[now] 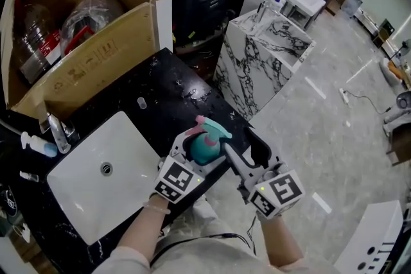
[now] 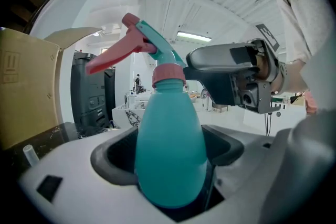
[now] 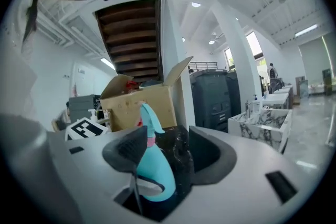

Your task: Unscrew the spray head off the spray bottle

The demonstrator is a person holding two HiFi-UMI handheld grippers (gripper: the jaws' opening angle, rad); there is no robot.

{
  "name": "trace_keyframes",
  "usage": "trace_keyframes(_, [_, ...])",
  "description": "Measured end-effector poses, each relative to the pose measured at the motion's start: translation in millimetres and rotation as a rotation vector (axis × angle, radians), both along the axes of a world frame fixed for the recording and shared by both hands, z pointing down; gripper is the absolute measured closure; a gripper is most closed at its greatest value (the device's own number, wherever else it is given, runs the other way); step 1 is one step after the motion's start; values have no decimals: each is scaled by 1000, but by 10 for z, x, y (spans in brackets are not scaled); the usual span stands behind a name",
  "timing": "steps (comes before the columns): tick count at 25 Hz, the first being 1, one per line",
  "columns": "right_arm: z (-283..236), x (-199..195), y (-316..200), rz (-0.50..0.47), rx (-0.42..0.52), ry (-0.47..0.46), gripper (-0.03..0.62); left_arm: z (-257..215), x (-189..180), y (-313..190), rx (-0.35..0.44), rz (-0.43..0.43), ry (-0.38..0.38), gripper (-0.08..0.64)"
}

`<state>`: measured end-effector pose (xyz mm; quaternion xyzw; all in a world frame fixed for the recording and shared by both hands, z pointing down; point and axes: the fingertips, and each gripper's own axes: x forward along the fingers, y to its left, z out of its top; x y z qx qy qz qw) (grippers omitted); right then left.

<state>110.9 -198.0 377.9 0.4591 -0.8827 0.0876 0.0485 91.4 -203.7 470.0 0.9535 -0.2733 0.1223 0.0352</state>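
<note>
A teal spray bottle [image 1: 207,147] with a pink collar [image 2: 169,73] and a pink trigger [image 2: 113,57] is held upright over the black counter's edge. My left gripper [image 2: 168,157] is shut on the bottle's body [image 2: 170,144]; in the head view the left gripper [image 1: 196,152] sits at the bottle's left. My right gripper [image 1: 232,154] comes in from the right at the height of the spray head [image 1: 210,128]. In the right gripper view the right gripper [image 3: 164,150] is open: the bottle [image 3: 153,168] stands close by its left jaw, with a gap to the right jaw.
An open cardboard box [image 1: 96,58] with wrapped goods stands at the back left. A white sink [image 1: 128,138] with a faucet [image 1: 58,131] is set in the black counter [image 1: 167,90]. A marble block [image 1: 257,67] stands on the floor to the right.
</note>
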Motion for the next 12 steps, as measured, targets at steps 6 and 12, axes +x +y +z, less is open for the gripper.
trace_keyframes(6, [284,-291,60,-140,-101,-195,336,6,-11,-3,1,-2,0,190])
trace_keyframes(12, [233,-498,-69,-165,-50,-188,360,0,-15,-19,1,-16,-1,190])
